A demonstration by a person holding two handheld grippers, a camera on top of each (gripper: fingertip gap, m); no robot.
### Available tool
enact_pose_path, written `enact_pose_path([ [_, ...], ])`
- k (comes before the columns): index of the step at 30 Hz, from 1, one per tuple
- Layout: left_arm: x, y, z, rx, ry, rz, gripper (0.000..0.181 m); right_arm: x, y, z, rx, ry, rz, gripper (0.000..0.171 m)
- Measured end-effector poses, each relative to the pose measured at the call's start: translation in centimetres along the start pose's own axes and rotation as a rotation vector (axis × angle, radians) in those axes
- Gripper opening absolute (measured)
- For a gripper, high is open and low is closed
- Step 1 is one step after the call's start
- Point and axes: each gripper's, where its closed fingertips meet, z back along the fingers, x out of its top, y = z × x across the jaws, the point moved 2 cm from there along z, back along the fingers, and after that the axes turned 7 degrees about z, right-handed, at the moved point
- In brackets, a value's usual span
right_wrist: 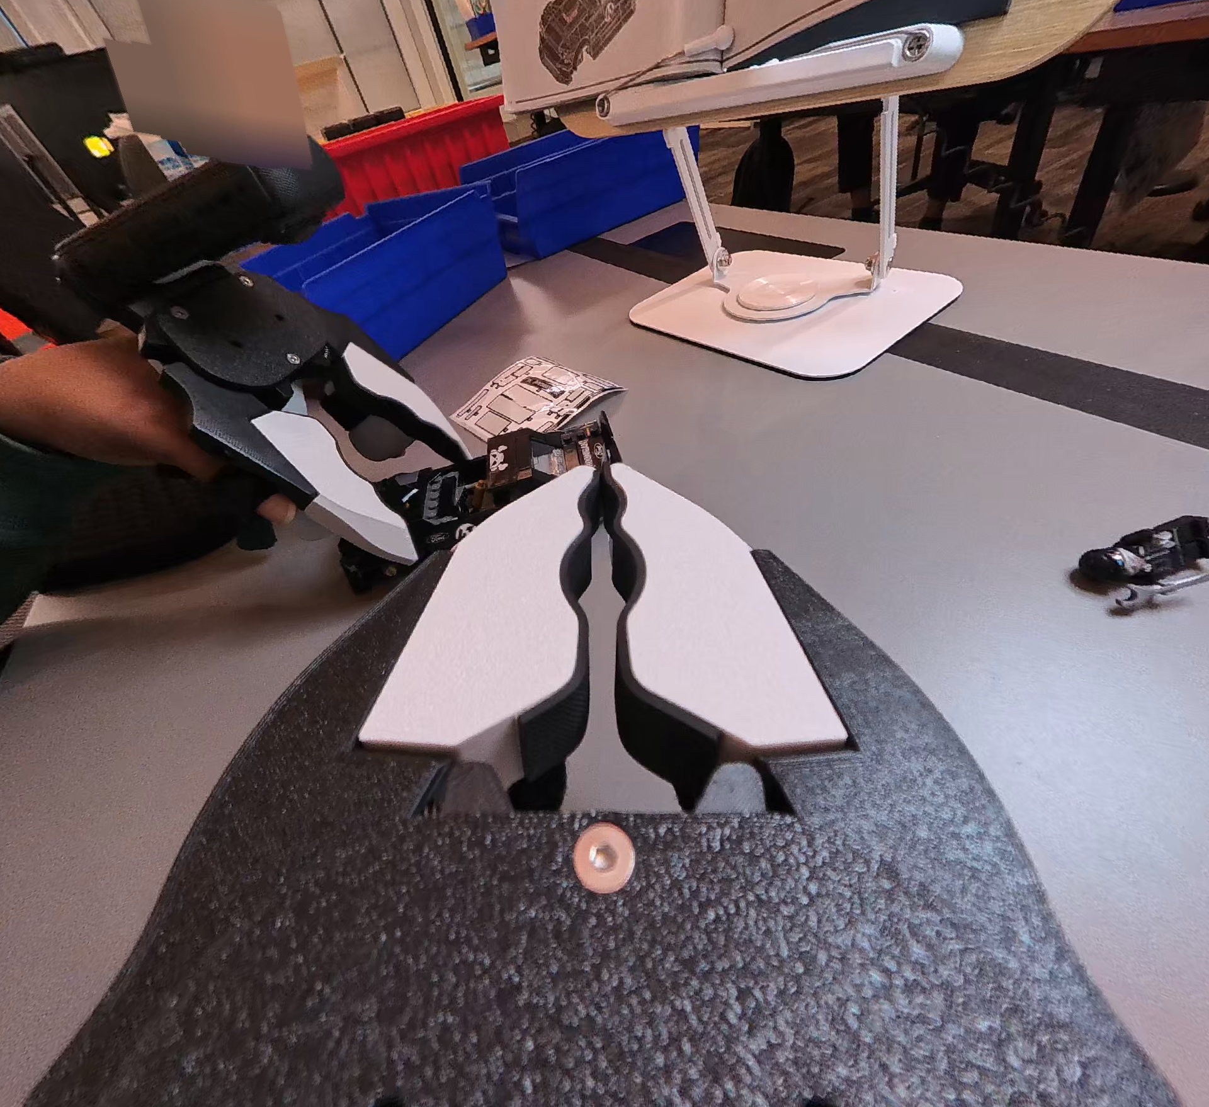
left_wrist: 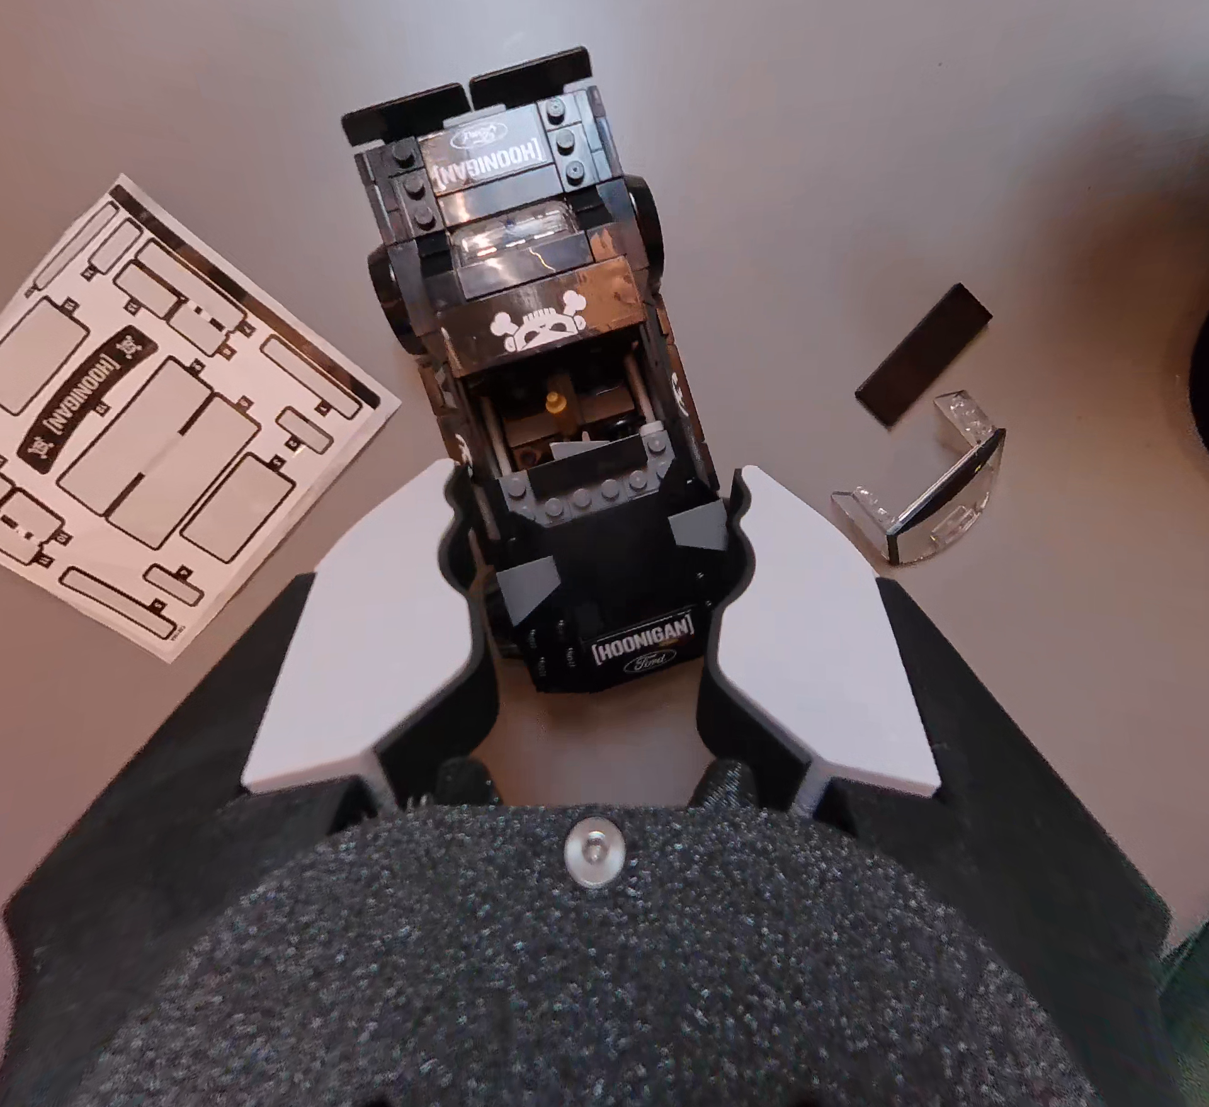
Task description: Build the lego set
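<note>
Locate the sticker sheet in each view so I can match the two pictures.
Left wrist view: the sticker sheet lies flat on the table at the left edge, left of the black car.
Right wrist view: the sheet is small, left of centre, just beyond the car and the left gripper.
Shared landmark: the black car, held at its near end by the left gripper.

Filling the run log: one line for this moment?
left claw: shut on car | right claw: shut, empty | windscreen, tile: loose on table
</note>
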Motion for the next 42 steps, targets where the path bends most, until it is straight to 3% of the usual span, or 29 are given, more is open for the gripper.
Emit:
enact_pose_path([
  [6, -0.2, -0.5, 0.4, -0.026, -0.019, -0.014, 0.076, 0.0, 0.2, -0.1, 0.004, 0.000, 0.008, 0.000],
  [11, 1.7, -1.5, 3.7, -0.168, -0.213, -0.052, 0.070, 0.5, 1.1, 0.0, 0.042, -0.032, 0.026, 0.000],
  [15, 2.8, -3.5, 6.7, -0.400, -0.356, -0.166, 0.045, 1.6, 2.7, 0.1, 0.081, -0.083, 0.099, 0.000],
  [20, 2.6, -5.0, 7.9, -0.702, -0.419, -0.174, 0.029, 2.1, 5.8, -0.5, 0.008, -0.059, 0.457, 0.000],
  [26, 4.3, -1.0, 9.7, -0.873, -0.732, -0.093, 0.003, 1.7, 6.6, -1.6, -0.062, -0.018, 0.566, 0.000],
  [30, 4.5, 2.0, 10.1, -0.810, -0.865, -0.080, 0.000, 2.1, 6.7, -1.9, -0.113, -0.027, 0.560, 0.000],
  [34, 4.0, 3.9, 8.9, -0.580, -0.866, -0.109, 0.000, 2.4, 6.9, -2.5, -0.173, -0.035, 0.570, 0.000],
  [42, 3.7, 2.5, 9.1, -0.702, -0.852, -0.011, 0.000, 1.1, 7.4, -4.0, -0.251, 0.029, 0.718, 0.000],
])
